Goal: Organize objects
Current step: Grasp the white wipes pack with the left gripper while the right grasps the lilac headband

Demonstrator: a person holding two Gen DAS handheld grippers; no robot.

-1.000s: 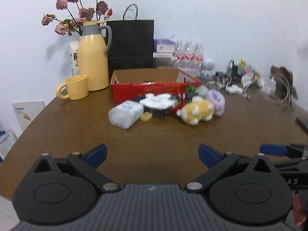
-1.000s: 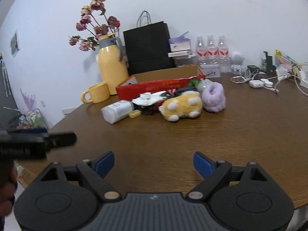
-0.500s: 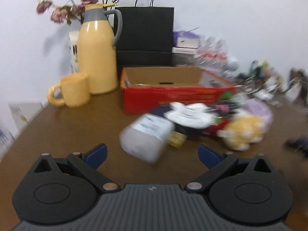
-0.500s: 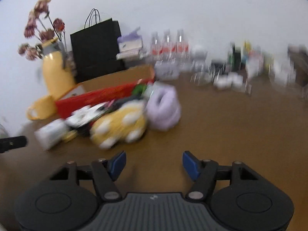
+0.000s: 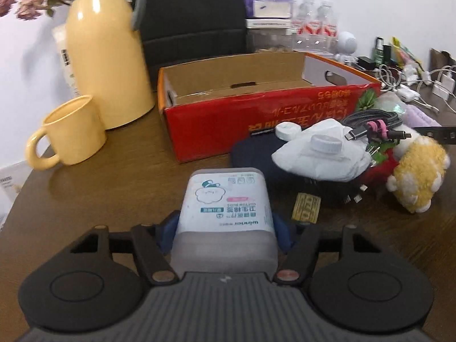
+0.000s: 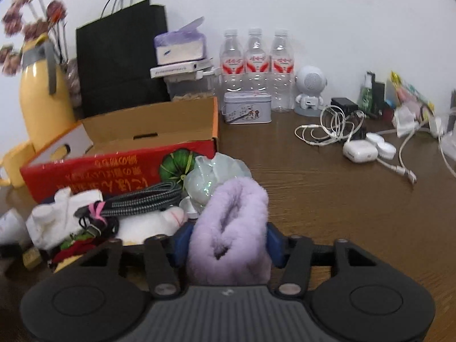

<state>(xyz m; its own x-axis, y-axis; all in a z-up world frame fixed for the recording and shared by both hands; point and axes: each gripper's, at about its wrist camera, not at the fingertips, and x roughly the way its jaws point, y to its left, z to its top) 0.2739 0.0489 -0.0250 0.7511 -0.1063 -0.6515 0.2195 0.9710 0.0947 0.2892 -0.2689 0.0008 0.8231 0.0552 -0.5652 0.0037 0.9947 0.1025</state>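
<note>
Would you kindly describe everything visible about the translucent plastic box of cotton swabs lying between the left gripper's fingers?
The translucent, rounded-rectangular plastic box of cotton swabs lies on its side on the brown wooden table, one end toward the camera. A white-and-pale-blue label with a cartoon figure, a pink tag and "winner" print faces up, upside down in this view. The left gripper is closing, its blue pads flanking the box's sides. A small yellow packet lies just beside it.

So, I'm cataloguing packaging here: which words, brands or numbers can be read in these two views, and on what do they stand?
"winner": on the cotton bud pack, upside down to the left wrist camera.
Other print on that pack: too small to read.
Yellow lettering on the red cardboard box: upside down, not legible.
Red labels on the three water bottles: blurred.
Picture tin and white box under the tissues: too small to read.
</note>
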